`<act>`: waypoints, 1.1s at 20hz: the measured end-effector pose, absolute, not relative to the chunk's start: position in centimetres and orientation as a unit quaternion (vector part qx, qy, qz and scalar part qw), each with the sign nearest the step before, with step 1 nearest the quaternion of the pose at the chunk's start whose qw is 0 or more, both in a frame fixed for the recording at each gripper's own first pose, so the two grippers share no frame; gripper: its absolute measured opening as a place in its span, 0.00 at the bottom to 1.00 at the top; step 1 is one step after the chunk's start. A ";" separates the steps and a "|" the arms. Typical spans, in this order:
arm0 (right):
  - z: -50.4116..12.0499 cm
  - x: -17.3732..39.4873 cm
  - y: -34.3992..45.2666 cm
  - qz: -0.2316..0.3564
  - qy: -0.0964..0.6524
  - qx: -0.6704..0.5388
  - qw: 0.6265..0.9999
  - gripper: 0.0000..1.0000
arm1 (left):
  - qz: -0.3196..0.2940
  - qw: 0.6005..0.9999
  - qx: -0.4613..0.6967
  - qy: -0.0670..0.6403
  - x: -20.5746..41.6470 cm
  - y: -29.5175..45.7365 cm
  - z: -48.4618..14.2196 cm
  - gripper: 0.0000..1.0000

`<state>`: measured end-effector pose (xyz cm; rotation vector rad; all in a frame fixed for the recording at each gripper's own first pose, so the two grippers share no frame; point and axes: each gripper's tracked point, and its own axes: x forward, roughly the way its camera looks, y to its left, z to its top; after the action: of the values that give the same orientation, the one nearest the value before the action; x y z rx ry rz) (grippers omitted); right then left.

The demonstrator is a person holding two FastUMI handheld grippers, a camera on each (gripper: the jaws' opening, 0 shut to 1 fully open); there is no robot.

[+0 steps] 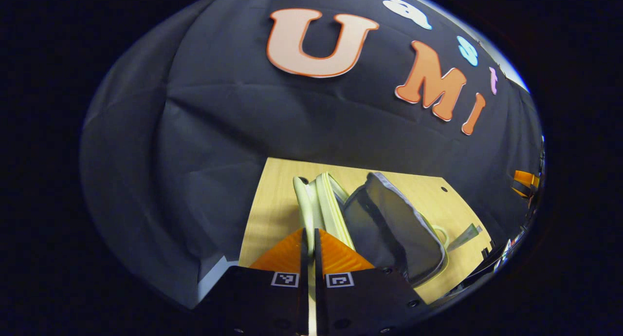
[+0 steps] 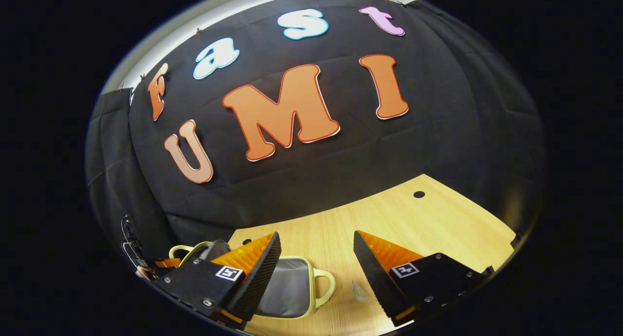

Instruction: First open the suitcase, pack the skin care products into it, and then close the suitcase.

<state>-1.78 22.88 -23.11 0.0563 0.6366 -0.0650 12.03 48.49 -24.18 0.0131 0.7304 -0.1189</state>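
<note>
Suitcase [image 1: 384,224] lies open on the counter [image 2: 389,219]. Left tool [image 1: 309,238] is clenched on its pale rim. Right tool [image 2: 316,258] hangs released just above the suitcase.

Left gripper view: suitcase [image 1: 375,224] lies open on the table [image 1: 272,204], ahead of the left gripper [image 1: 309,243]. One half stands on edge directly beyond the fingertips; the other half lies to its right, lining up. A small tube [image 1: 465,235] rests on the table just right of the suitcase, beside its handle. Booth wall rises behind the table.

Right gripper view: suitcase [image 2: 292,287] sits low between the fingers of the right gripper [image 2: 316,258], nearer the left one. A small item [image 2: 360,292] lies on the table [image 2: 413,219] to the right of the handle, too unclear to identify.
</note>
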 end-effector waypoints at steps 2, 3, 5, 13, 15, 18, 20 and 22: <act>-23.4 -1.7 23.3 -0.031 0.319 0.020 0.947 0.95 | -0.049 0.928 -0.007 0.369 12.0 50.6 -26.4 0.06; -23.6 -1.6 23.5 -0.030 0.321 0.017 0.946 0.95 | -0.041 0.925 -0.012 0.378 11.8 51.9 -27.6 0.06; -23.9 -1.5 24.0 -0.028 0.327 0.009 0.945 0.95 | -0.023 0.916 -0.025 0.399 11.5 53.7 -30.3 0.06; -24.7 -1.0 23.7 -0.044 0.332 -0.013 0.942 0.95 | 0.033 0.888 -0.021 0.459 9.6 57.2 -37.2 0.08; -25.1 -1.1 23.6 -0.045 0.336 -0.017 0.941 0.95 | 0.049 0.885 0.012 0.463 9.7 58.3 -37.3 0.14; -25.3 -1.4 23.3 -0.048 0.337 -0.025 0.940 0.95 | 0.060 0.892 0.045 0.445 10.8 59.3 -36.0 0.22; -25.3 -1.5 22.7 -0.051 0.337 -0.034 0.939 0.95 | 0.066 0.901 0.061 0.424 11.0 58.6 -33.6 0.74; -25.1 -1.5 21.9 -0.057 0.334 -0.041 0.940 0.95 | 0.068 0.910 0.077 0.401 11.8 57.4 -32.1 0.99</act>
<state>-1.52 21.94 -25.12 -0.0846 0.6810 -0.1156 11.85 57.36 -32.06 0.1597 0.8267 0.1412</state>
